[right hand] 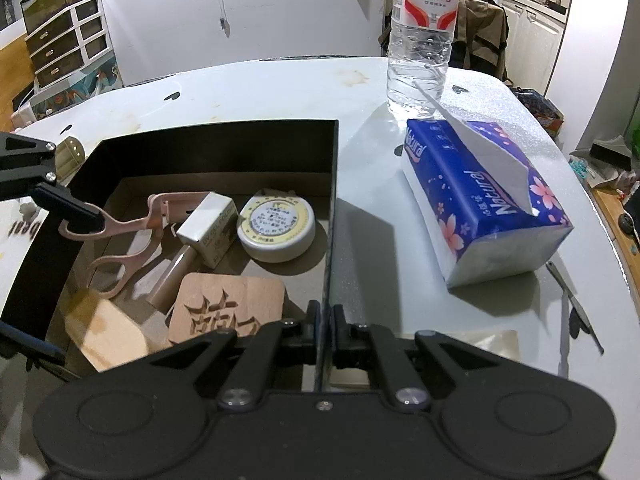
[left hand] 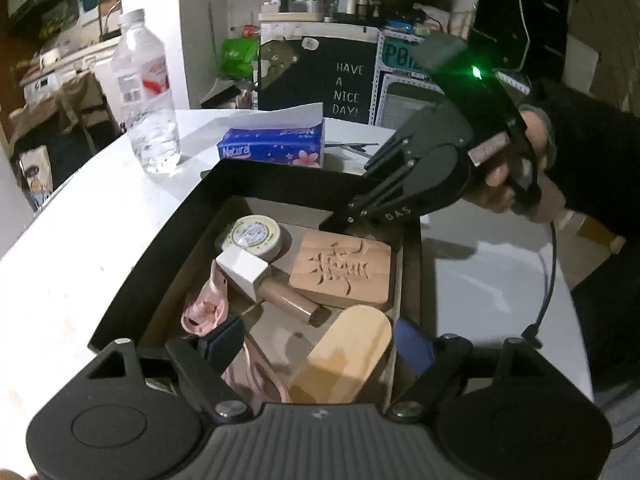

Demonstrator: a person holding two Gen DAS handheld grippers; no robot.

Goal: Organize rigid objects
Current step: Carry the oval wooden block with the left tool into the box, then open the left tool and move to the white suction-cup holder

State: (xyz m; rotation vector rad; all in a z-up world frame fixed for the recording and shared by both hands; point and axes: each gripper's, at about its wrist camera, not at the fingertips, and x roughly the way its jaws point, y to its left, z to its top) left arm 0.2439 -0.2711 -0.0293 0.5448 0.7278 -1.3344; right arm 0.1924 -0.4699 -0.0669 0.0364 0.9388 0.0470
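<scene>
A black open box [left hand: 280, 178] [right hand: 224, 136] stands on the white table. Inside lie a carved wooden block [left hand: 340, 270] [right hand: 224, 304], a round tin [left hand: 253, 236] [right hand: 276, 226], a white small carton on a tube [left hand: 245, 270] [right hand: 206, 228], pink scissors [left hand: 206, 308] [right hand: 128, 240] and a rounded wooden piece [left hand: 344, 354] [right hand: 106, 330]. My left gripper [left hand: 320, 346] is open above the box, its fingers straddling the rounded wooden piece. My right gripper [right hand: 325, 330] is shut on the box's right wall [right hand: 330, 240]; it also shows in the left wrist view [left hand: 340, 220].
A water bottle [left hand: 144, 92] [right hand: 420, 36] and a blue tissue pack [left hand: 272, 146] [right hand: 484, 196] stand on the table beyond the box. A thin metal tool [right hand: 572, 304] lies at the right. Shelves and clutter surround the table.
</scene>
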